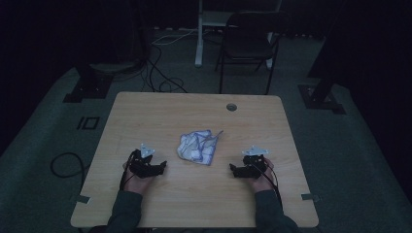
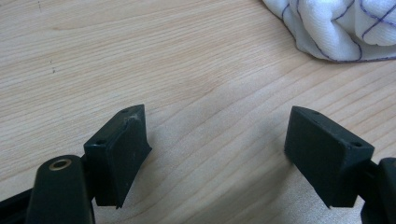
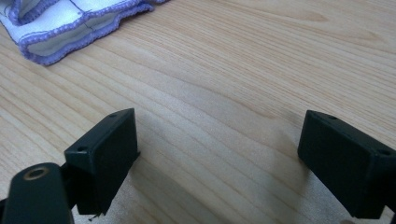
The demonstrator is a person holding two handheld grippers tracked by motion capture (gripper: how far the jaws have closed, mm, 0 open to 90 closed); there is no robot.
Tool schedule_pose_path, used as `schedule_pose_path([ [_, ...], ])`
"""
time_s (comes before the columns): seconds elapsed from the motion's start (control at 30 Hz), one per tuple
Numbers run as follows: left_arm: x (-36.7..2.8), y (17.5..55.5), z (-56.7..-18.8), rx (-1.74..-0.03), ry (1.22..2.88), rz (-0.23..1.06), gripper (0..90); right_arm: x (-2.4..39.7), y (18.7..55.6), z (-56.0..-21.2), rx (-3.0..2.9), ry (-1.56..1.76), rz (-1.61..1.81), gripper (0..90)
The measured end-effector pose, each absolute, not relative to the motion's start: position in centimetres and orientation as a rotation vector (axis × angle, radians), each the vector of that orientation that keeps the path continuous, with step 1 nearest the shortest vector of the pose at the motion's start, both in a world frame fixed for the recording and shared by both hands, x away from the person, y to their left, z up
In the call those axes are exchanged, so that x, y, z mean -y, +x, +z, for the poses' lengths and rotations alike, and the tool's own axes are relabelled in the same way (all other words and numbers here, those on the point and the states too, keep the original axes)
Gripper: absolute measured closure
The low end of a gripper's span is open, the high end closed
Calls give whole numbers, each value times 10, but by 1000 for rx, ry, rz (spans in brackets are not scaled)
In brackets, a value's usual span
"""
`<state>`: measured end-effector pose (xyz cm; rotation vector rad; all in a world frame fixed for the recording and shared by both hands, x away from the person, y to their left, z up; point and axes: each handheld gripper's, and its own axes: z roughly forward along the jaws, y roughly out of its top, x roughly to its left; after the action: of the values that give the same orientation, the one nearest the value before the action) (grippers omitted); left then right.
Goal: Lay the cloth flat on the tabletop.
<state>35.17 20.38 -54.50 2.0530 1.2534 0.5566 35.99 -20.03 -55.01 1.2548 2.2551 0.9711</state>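
- My left hand-held gripper (image 1: 163, 165) rests low on the light wooden desk (image 1: 145, 111), jaws standing wide apart with bare wood grain between them. Nothing held.
- My right hand-held gripper (image 1: 233, 169) mirrors it on the other side: jaws spread, nothing between them, sitting just above the desk surface.
- The crumpled white cloth with thin purple grid lines and a purple stitched hem (image 1: 199, 146) lies in a heap near the middle of the desk, between the two grippers and a little farther out. Apart from both; neither touches it.
- In the left gripper view the cloth (image 2: 336, 28) sits at the top right corner, bunched in soft folds. In the right gripper view its hemmed edge (image 3: 70, 23) lies at the top left, flatter there.
- My judgement: work in hand is the cloth, and the reach has not begun.
- Risk: closing on a thick fold rather than a single edge. The heap hides its corners, so I could lift a wad instead of a layer.
- Risk: coming in too low. The jaws may scrape the wood and push the cloth ahead rather than pinch it.
- Risk: the two grippers taking uneven bites, so that the cloth twists or drags sideways.
- Room is dim in the high view; fold detail there is poor. I trust the gripper views more.
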Motion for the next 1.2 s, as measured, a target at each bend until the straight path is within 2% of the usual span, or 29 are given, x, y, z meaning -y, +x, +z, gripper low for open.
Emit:
schedule_pose_path([
  [0.5, -204, 352, -545, -1265, 2046, 558, 221, 200, 359, -550, -2249, 1262, 969, 123],
  [0.6, -204, 352, -545, -1266, 2045, 558, 222, 199, 358, -550, -2234, 1273, 970, 153],
  [0.67, -204, 351, -545, -1269, 2043, 560, 226, 197, 357, -549, -2238, 1270, 970, 205],
  [0.9, -204, 351, -545, -1274, 2040, 563, 237, 196, 357, -548, -2239, 1275, 967, 229],
  [1.0, -204, 351, -545, -1273, 2040, 563, 237, 194, 357, -546, -2240, 1279, 1002, 326],
  [1.2, -204, 351, -545, -1274, 2041, 563, 237, 187, 354, -541, -2232, 1248, 1030, 384],
])
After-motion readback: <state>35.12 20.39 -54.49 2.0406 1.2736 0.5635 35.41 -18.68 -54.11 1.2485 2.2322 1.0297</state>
